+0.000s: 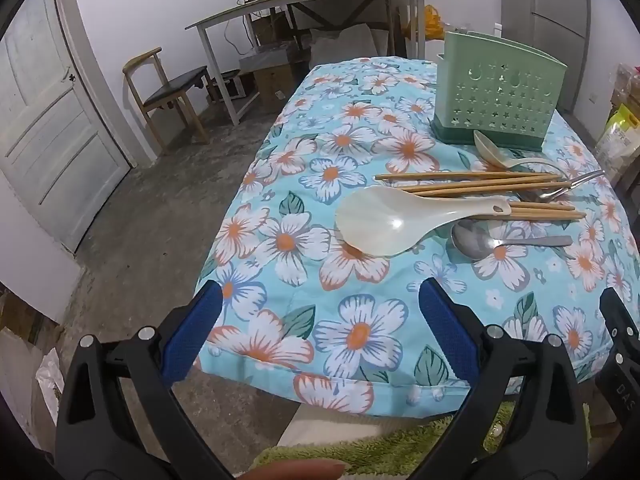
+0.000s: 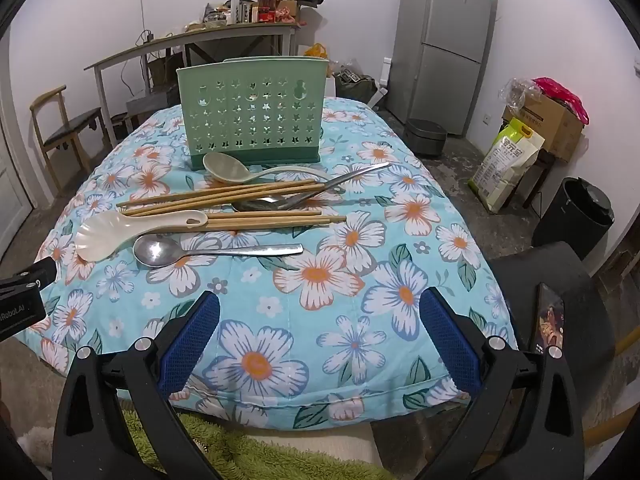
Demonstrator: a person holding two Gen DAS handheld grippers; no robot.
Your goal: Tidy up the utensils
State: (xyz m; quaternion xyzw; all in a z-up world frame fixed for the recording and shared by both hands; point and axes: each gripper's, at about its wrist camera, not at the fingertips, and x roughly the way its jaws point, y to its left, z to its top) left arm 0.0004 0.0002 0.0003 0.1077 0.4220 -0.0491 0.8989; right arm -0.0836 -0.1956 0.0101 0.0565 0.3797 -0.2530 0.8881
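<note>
Blue mesh pads line the fingers of the left gripper (image 1: 320,320) and the right gripper (image 2: 320,324); both pairs stand wide apart with nothing between them, hanging over the near edge of the counter (image 2: 360,360), which is covered by a blue floral cloth (image 2: 304,320).

Beyond the fingers the utensils lie loose on the cloth, mid-counter; nearest is one steel spoon (image 2: 160,251), bowl to the left, handle running right; just behind it one cream rice paddle (image 2: 108,232), its handle lying over the bamboo chopsticks (image 2: 224,196); the chopsticks lie roughly left to right in a loose bundle, about six as far as I can count, since some overlap; among them at the right is a second steel utensil (image 2: 320,190), its head partly hidden, so I cannot tell whether it is one piece or two; farthest of the loose things is one cream soup ladle (image 2: 224,168), touching or just in front of the holder.

One green utensil holder (image 2: 252,116) stands upright at the far side, its front pierced with star-shaped holes.

Off the counter to the right stand one grey fridge (image 2: 444,40) and one black bin (image 2: 580,216).
</note>
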